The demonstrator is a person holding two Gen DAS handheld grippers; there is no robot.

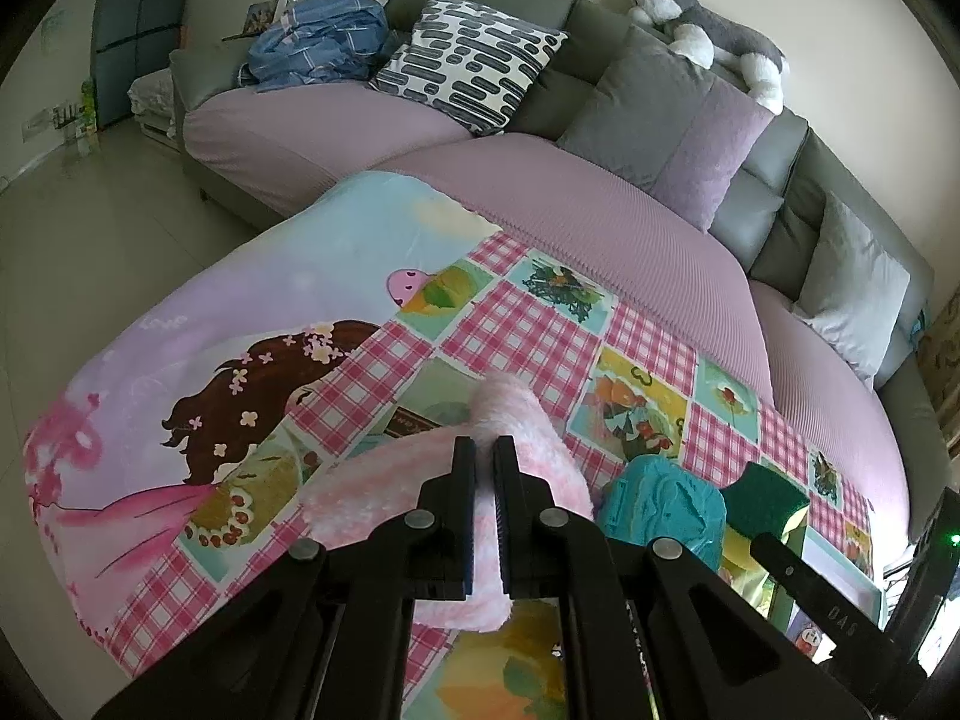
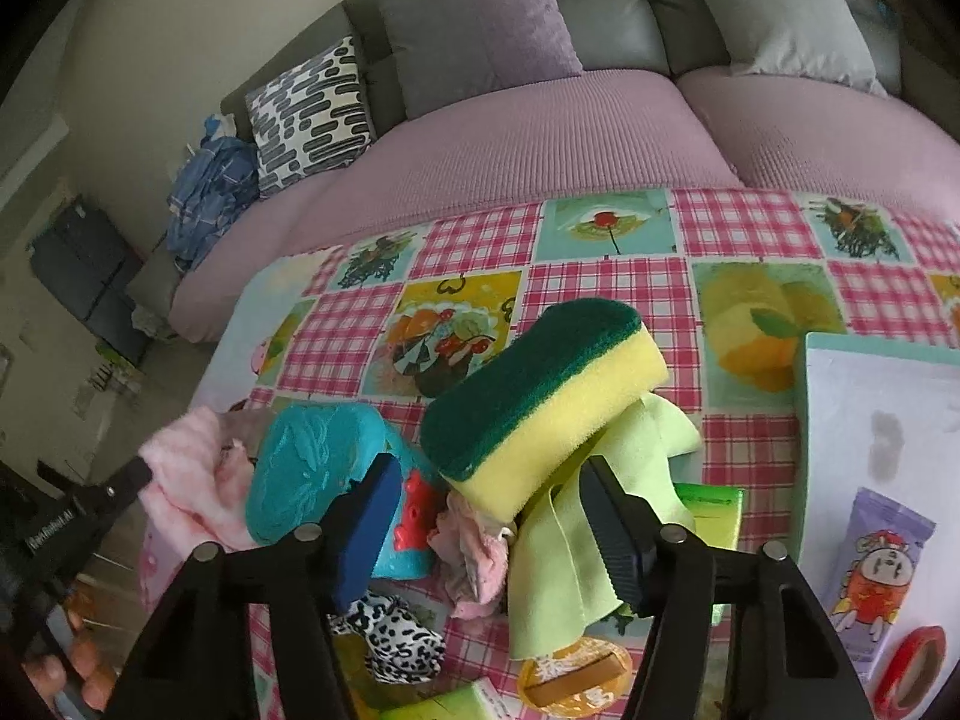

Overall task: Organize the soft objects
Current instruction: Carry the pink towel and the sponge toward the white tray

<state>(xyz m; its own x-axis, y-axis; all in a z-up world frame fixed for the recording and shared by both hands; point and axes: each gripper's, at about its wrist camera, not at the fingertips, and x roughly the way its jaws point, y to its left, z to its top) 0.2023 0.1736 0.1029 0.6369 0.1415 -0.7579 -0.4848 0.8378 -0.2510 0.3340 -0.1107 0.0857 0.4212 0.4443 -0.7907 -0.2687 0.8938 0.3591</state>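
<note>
- The left gripper [image 1: 485, 480] has its jaws pinched tight on a fluffy pink cloth [image 1: 522, 420], which bulges up beyond the fingertips and hangs in a fold beneath them, above the patterned tablecloth [image 1: 528, 324].
- The right gripper [image 2: 489, 480] stands partly spread over the pile of soft things; the lower end of the sponge [image 2: 540, 384] lies between its blue pads [image 2: 372, 516], but neither pad presses on it.
- The sponge, yellow with a dark green scouring face, rests tilted on top of a lime-green cloth [image 2: 564, 564], which drapes down under it.
- Just left of the sponge sits a teal soft block [image 2: 312, 468] with a red piece on its near side, and a crumpled pink rag [image 2: 474, 558] lies below the sponge's near end.
- Nearer than the sponge, a black-and-white spotted fabric [image 2: 396, 630] lies on the tablecloth.
- To the right of the sponge a pale box [image 2: 882, 396] holds a purple packet [image 2: 876, 576] and a red tape roll [image 2: 912, 666].
- Beyond the sponge, past the tablecloth's far edge, stretches the sofa [image 1: 600, 180] with its mauve seat cover.
- Farther still from the sponge, cushions line the sofa's back, among them a black-and-white patterned cushion [image 1: 468, 60]; a bundle of blue fabric [image 1: 318, 42] lies at the sofa's far left end and a grey-and-white plush animal [image 1: 708, 24] tops the backrest.
</note>
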